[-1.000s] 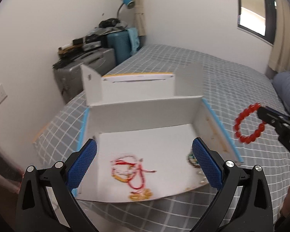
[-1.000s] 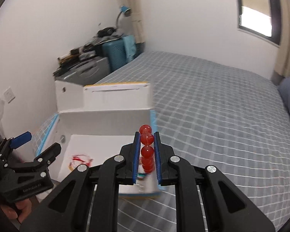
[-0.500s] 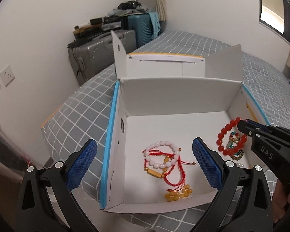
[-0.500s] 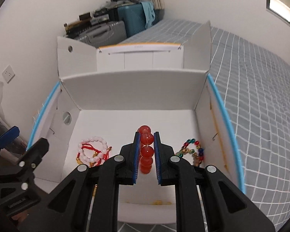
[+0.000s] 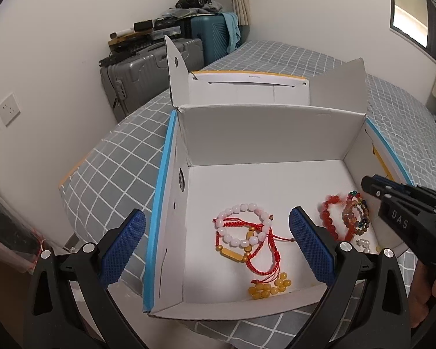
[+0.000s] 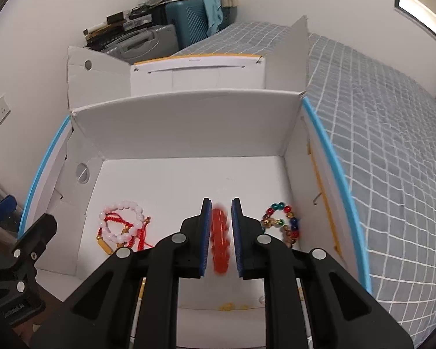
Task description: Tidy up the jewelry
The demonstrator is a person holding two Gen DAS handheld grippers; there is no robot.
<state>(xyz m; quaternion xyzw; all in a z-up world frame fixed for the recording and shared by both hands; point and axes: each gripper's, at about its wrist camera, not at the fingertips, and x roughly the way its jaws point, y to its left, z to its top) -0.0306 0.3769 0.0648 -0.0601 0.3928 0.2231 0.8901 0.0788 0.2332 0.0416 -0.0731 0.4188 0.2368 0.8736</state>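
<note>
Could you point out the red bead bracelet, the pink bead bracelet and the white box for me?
red bead bracelet (image 5: pixel 330 224): left wrist view, on its left arc of beads.
pink bead bracelet (image 5: pixel 241 208): left wrist view, on its top beads.
white box (image 6: pixel 189 122): right wrist view, on its back wall.

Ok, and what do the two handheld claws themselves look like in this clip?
Both match: matte black plastic linkages with silver round screw heads at the joints. The left claw has textured blue pads on its fingertips; the right claw has thinner blue pad strips. White "DAS" lettering marks the right claw's side. A bare hand grips it; no cables or sleeves are visible.
</note>
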